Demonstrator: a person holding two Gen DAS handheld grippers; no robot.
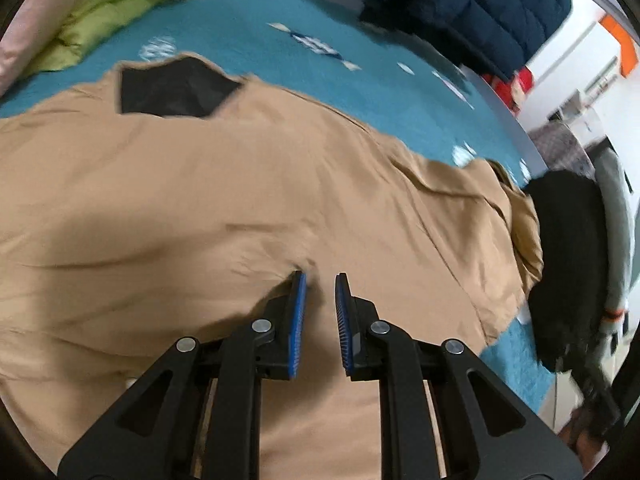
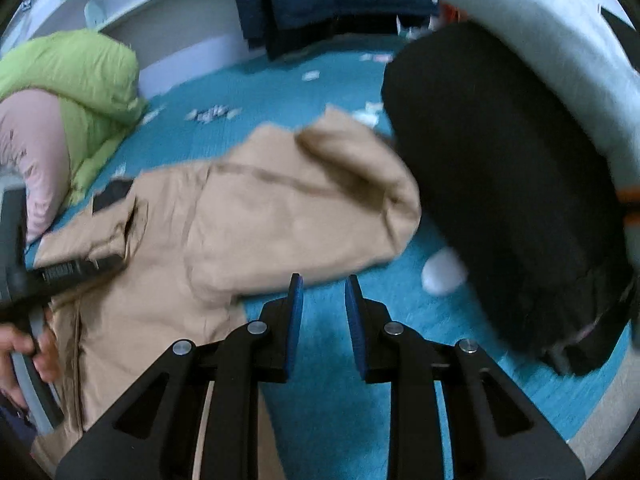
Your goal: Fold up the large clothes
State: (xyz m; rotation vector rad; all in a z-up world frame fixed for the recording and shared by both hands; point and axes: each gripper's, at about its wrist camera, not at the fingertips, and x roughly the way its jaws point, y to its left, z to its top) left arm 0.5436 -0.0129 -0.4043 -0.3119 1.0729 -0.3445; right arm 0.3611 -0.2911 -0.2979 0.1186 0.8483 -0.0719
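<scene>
A large tan jacket (image 1: 240, 208) with a black inner collar patch (image 1: 176, 88) lies spread on the teal bed cover (image 1: 320, 64). My left gripper (image 1: 320, 276) is open and empty, its fingertips just above or touching the jacket's middle. In the right wrist view the jacket (image 2: 248, 216) has its sleeve (image 2: 352, 168) folded over the body. My right gripper (image 2: 322, 278) is open and empty above the teal cover (image 2: 328, 360), just off the jacket's near edge. The left gripper (image 2: 80, 268) shows at the left over the jacket.
A green puffer jacket (image 2: 80, 80) and a pink garment (image 2: 32, 152) lie at the far left. A navy puffer jacket (image 1: 472, 8) sits at the back. A black garment (image 2: 504, 184) and a pale grey one (image 2: 540, 32) lie at the right, by the sleeve.
</scene>
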